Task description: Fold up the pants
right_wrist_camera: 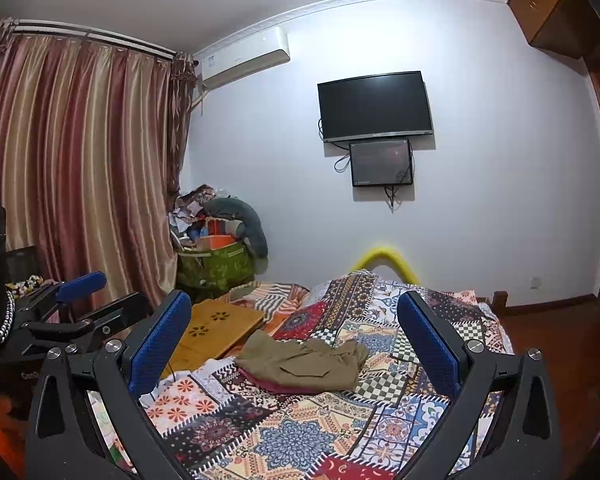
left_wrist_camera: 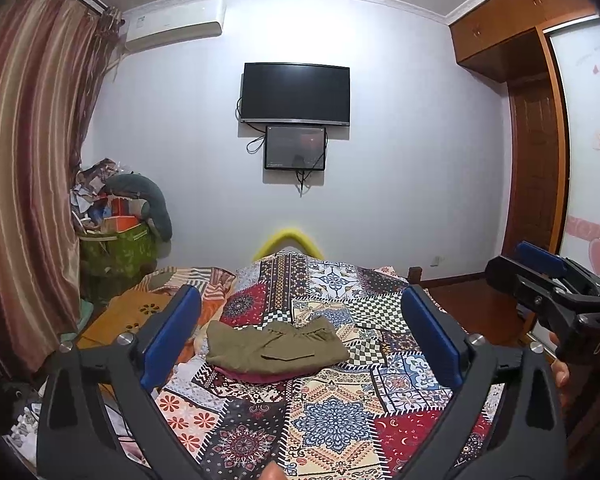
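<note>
— What stood around you on that bed?

— A patchwork quilt (left_wrist_camera: 332,412) covered the bed. To the left lay a wooden lap tray (right_wrist_camera: 216,330), flat on the bedding. Past it, in the corner, a green bag (left_wrist_camera: 118,250) overflowed with clutter, beside striped curtains (left_wrist_camera: 28,168). A TV (left_wrist_camera: 295,93) hung on the far wall with a smaller screen (left_wrist_camera: 295,148) right under it, and an air conditioner (left_wrist_camera: 176,24) was mounted up near the ceiling. A yellow arch (left_wrist_camera: 288,240) rose behind the foot of the bed. Nothing lay between my tools and the cloth.

— And the pants?

— The pants (left_wrist_camera: 276,346), olive, lay in a loose folded bundle in the middle of the quilt, on top of something red (left_wrist_camera: 252,376). My left hand-held gripper (left_wrist_camera: 300,340) was held above the bed with its blue fingers spread wide, holding nothing; the pants showed between them but farther off, untouched. My right hand-held gripper (right_wrist_camera: 296,344) was likewise spread wide and empty, with the pants ahead of it and slightly left. The two tools were side by side; each showed at the edge of the other's view.

— Anything you couldn't make out?

— The red item was mostly covered, so I couldn't tell what it was. The small screen's picture was too dim to read. The wardrobe (left_wrist_camera: 540,80) on the right was cut off by the frame.
</note>
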